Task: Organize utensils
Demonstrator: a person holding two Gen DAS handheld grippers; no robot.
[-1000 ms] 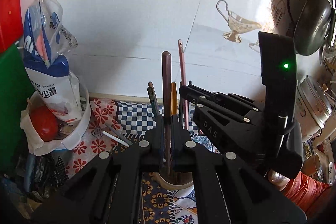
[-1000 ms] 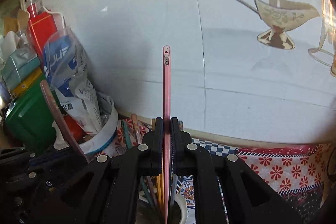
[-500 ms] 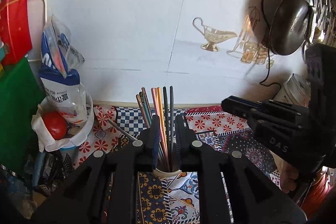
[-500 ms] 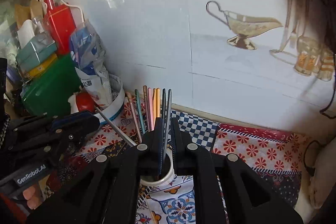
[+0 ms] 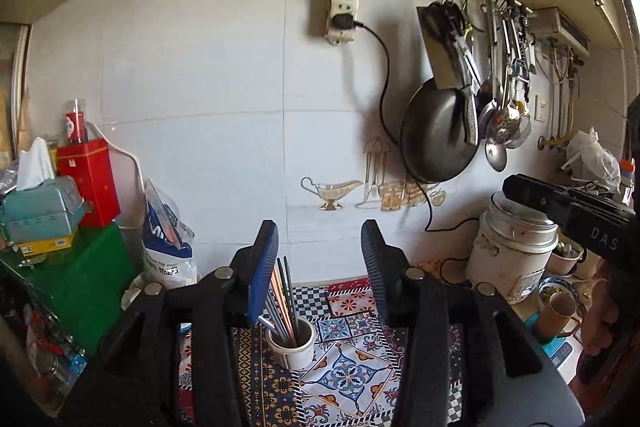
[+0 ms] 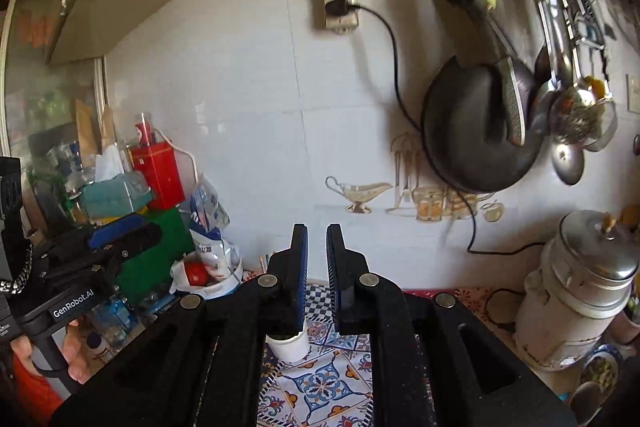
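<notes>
— Where are we?
— A home kitchen: a wok and ladles hang up right of us, probably a rice cooker below, patterned cloth underneath.

One cup with a bunch of chopsticks, too packed to count. Two grippers. One wok, one pot, one red tin, one tissue box.

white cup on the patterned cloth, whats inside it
The white cylindrical cup holds a bundle of upright thin chopsticks, dark, orange and pinkish. Their lower ends are hidden by the cup wall.
</notes>
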